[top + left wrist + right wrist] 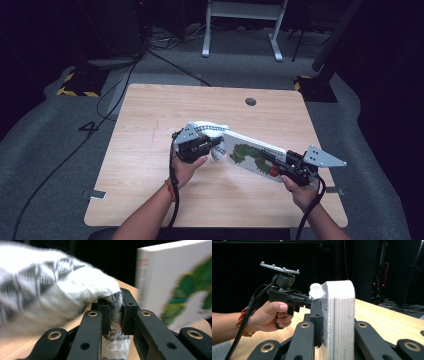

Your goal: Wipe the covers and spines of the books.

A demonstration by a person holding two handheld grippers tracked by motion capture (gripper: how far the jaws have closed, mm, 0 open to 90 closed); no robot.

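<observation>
Book (252, 156), a thick board volume with a green caterpillar cover, sits raised above the table (150, 200), its lower end clenched in our right gripper (280, 162). Our left gripper (216, 142) pinches a checked cloth (207, 129) against the book's upper end. We judge wiping is in hand: keep the book steady and drag the cloth flat along the cover.
</observation>
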